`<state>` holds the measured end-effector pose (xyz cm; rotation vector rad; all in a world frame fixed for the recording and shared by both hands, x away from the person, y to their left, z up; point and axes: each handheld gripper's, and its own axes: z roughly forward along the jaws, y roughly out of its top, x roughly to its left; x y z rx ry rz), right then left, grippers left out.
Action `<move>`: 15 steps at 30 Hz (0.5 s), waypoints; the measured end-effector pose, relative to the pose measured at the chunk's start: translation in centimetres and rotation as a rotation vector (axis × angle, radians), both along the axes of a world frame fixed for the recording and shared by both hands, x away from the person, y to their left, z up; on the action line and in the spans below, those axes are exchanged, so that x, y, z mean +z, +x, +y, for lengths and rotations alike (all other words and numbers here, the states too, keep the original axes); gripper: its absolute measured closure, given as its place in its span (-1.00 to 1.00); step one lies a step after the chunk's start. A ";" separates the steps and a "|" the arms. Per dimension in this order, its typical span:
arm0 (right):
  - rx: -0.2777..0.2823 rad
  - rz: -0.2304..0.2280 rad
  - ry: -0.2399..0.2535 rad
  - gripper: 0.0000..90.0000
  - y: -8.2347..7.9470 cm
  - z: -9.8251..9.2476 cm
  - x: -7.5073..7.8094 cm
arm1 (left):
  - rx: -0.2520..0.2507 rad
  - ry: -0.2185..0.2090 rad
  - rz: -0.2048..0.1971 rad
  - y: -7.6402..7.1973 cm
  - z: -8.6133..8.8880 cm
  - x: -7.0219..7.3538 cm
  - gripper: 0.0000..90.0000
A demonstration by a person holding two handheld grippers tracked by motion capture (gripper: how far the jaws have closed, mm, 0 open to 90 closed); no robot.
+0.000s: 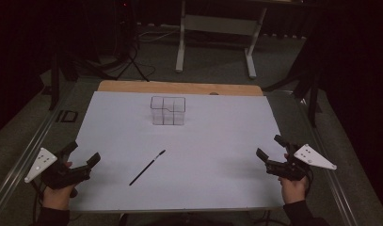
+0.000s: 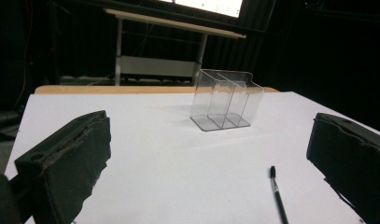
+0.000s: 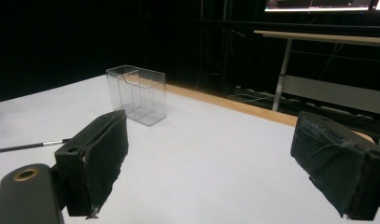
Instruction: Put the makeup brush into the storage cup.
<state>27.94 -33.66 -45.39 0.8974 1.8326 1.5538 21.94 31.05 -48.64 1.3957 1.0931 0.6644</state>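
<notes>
The thin black brush (image 1: 147,167) lay flat on the white sheet (image 1: 217,160), slanted, its tip pointing up toward the clear divided holder (image 1: 168,110) that stood upright well apart from it, nearer the far edge. My read: the brush was laid out in the open so either tool could come at it, and the holder waited as its likely home. In the left gripper view the brush (image 2: 277,193) ran off the bottom edge, so its handle end was cut off there; in the right gripper view just a length of it (image 3: 31,145) poked in from the left. The left gripper (image 1: 83,155) sat at the sheet's left margin, jaws spread wide with nothing between them. The right gripper (image 1: 270,147) mirrored it at the right margin, jaws apart too, gripping nothing. Both were well clear of the brush. Beyond the wooden table edge (image 1: 179,87) the room was dark and hard to read.
</notes>
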 end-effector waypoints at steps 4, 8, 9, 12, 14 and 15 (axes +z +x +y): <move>0.000 0.000 -0.003 -0.76 0.0 0.1 0.0 | 0.007 0.003 0.011 -0.2 0.0 0.9 -1.00; 0.001 0.000 -0.001 -0.76 -0.1 0.1 0.0 | -0.041 0.001 0.006 -0.2 -0.1 2.2 -1.00; 0.001 0.000 -0.002 -0.76 -0.1 0.1 0.0 | -0.066 -0.012 0.010 -0.2 -0.1 2.5 -1.00; -0.001 -0.002 -0.003 -0.76 -0.1 0.2 0.0 | -0.102 -0.009 0.052 0.1 -0.2 3.2 -1.00; -0.001 -0.004 -0.003 -0.76 -0.1 0.2 0.1 | -0.126 -0.001 0.069 0.2 -0.4 3.8 -1.00; -0.003 -0.004 -0.004 -0.76 -0.1 0.2 0.1 | -0.133 0.011 0.079 0.2 -0.4 4.1 -1.00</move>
